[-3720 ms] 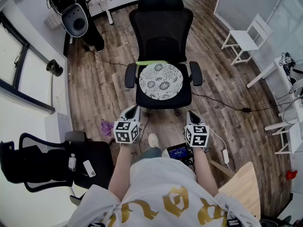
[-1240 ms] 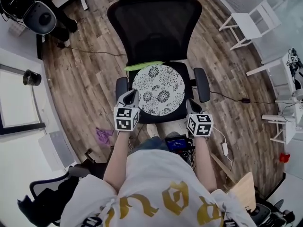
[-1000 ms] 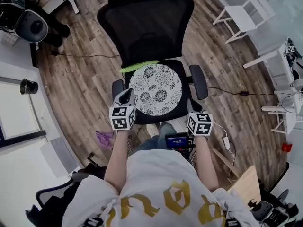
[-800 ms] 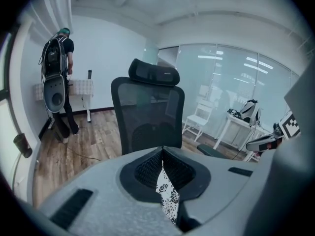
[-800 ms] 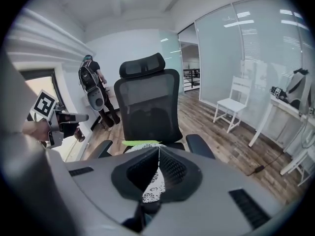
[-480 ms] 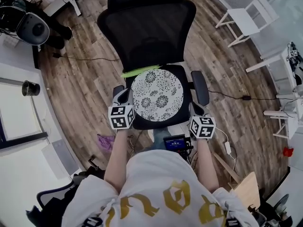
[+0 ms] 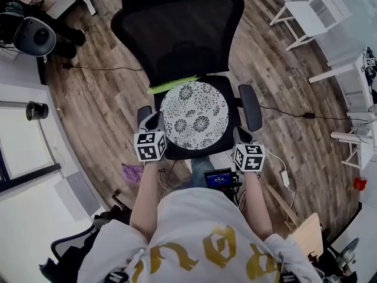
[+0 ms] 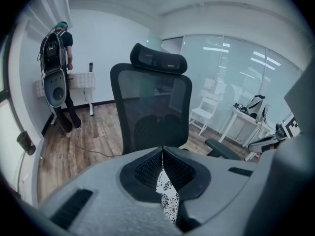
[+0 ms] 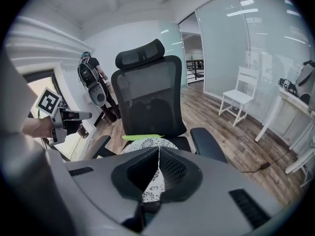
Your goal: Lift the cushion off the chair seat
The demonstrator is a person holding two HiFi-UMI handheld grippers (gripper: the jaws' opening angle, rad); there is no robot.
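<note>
Wooden plank floor (image 7: 277, 69) filled the head view. A black mesh-backed office chair (image 7: 177, 34) stood at centre, facing the person, with a white chair (image 7: 306, 10) well apart at upper right.

The round white cushion (image 7: 194, 114) with its dark floral print lay flat on the chair seat, between the left armrest (image 7: 143, 114) and the right armrest (image 7: 250, 106). It covered most of the seat, and a black margin showed at the front edge. A thin green strip (image 7: 171, 86) lay at the cushion's rear edge, against the base of the backrest.

The left gripper (image 7: 156, 119) was just beside the left armrest, near the cushion's front-left rim. Its jaws were closed tip to tip with nothing clamped. In the left gripper view, a sliver of cushion print showed through the slit below the tips.

The right gripper (image 7: 238, 133) was at the seat's front-right corner, just below the right armrest. Its jaws were likewise pressed together and empty, with cushion print visible beyond them.

A second person (image 8: 56, 77) carrying a backpack rig stood by the far wall. A small purple item (image 7: 131, 172) lay on the floor left of the seat.
</note>
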